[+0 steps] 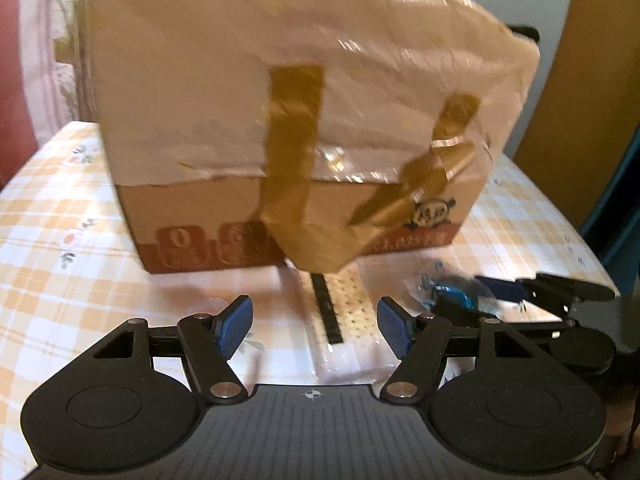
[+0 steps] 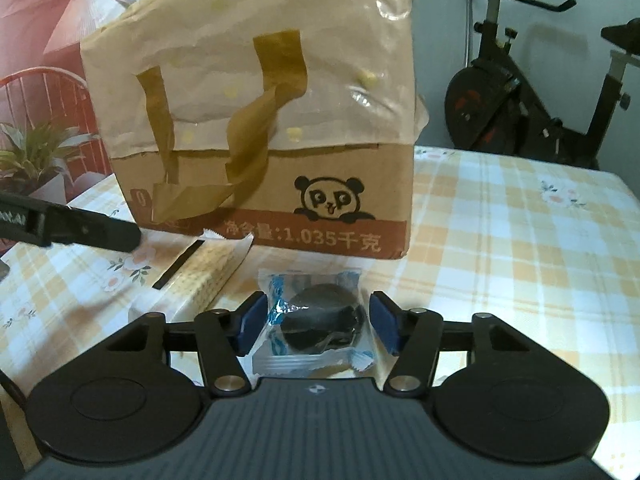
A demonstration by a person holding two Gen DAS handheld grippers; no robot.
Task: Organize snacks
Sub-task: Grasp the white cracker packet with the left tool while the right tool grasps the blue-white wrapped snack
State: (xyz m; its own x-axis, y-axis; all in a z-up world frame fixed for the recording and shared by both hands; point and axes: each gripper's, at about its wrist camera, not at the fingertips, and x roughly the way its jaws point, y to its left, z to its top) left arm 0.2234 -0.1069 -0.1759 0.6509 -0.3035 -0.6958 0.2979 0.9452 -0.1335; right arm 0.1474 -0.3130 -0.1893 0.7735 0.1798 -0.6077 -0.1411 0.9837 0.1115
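Observation:
A cardboard carton [image 2: 344, 184] with a panda print stands on the checked tablecloth [image 2: 500, 264], and a cream bag with brown handles [image 1: 248, 92] is pulled over its top. In front of it lie a long cracker pack [image 1: 352, 312] with a black stripe and a blue-edged pack holding a dark round cookie [image 2: 316, 320]. My left gripper [image 1: 316, 330] is open just above the cracker pack, its pads clear of the wrapper. My right gripper [image 2: 318, 324] straddles the cookie pack. The left pad is at the wrapper's edge, and a gap shows at the right pad.
An exercise bike [image 2: 520, 100] stands behind the table's far right. A potted plant [image 2: 36, 152] and a red chair [image 2: 44, 84] are at the far left. The carton blocks the way straight ahead of both grippers.

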